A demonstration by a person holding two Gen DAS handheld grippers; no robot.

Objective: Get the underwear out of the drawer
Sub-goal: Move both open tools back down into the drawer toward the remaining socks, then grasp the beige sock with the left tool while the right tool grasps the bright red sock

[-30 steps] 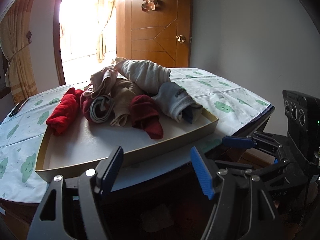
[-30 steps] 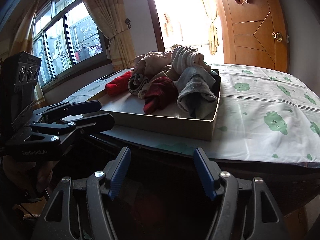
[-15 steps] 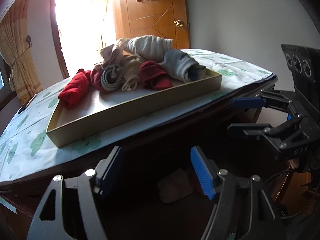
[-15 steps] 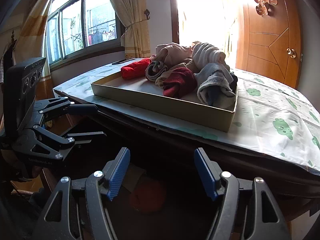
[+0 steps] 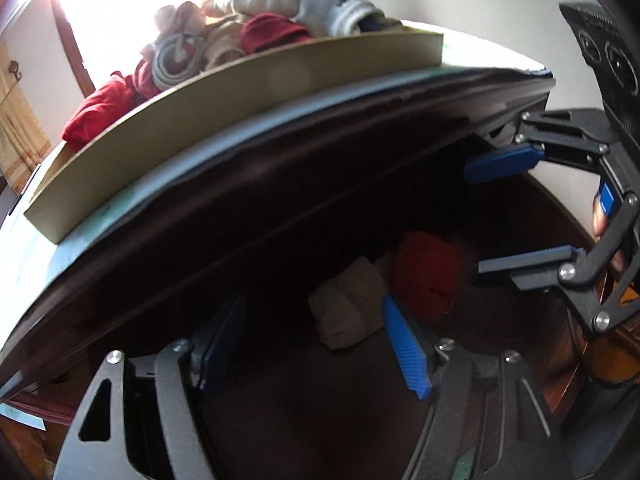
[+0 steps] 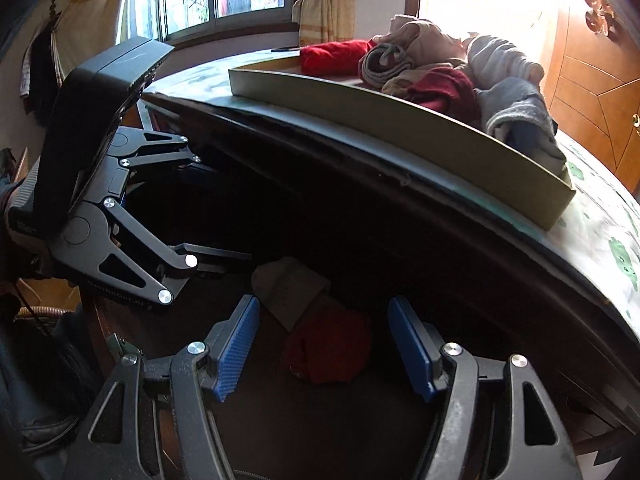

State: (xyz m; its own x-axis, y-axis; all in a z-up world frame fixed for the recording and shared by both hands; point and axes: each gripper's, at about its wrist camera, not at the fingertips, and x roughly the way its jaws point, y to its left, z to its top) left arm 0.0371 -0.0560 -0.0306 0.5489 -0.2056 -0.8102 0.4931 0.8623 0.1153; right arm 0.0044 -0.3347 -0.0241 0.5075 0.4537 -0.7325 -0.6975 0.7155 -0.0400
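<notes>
Dark wood drawer [image 6: 360,420] is the landmark, pulled out under the table edge [image 6: 400,168], its inside in shadow. Going left to right in the right wrist view: left gripper [image 6: 218,216] comes in from the left of the drawer, tips over its left part, both fingers spread wide with only air between them, touching no cloth. A bit of the person's sleeve shows behind it at the far left. Just right of that gripper's lower finger, on the drawer floor, lies a folded beige underwear piece [image 6: 288,288]. Touching it on its right and nearer side is a red underwear piece [image 6: 332,348], bunched up. Right gripper [image 6: 324,344] hangs above the drawer's middle, blue pads apart, jaws wide and empty; the red piece shows in the gap between them but lower down, and neither pad presses on it.

Left wrist view, same order: left gripper [image 5: 304,348] above the drawer, pads parted, holding nothing. Beige piece [image 5: 348,308] between its pads in line of sight, red piece [image 5: 426,272] just right of it. Right gripper [image 5: 480,216] enters from the right of the drawer, fingers apart.

Above the drawer, on the tabletop with its patterned cover [image 6: 612,240], sits a shallow cardboard tray [image 6: 400,120]. Piled in it are folded garments [image 6: 440,76]: red, grey, beige and dark red.
</notes>
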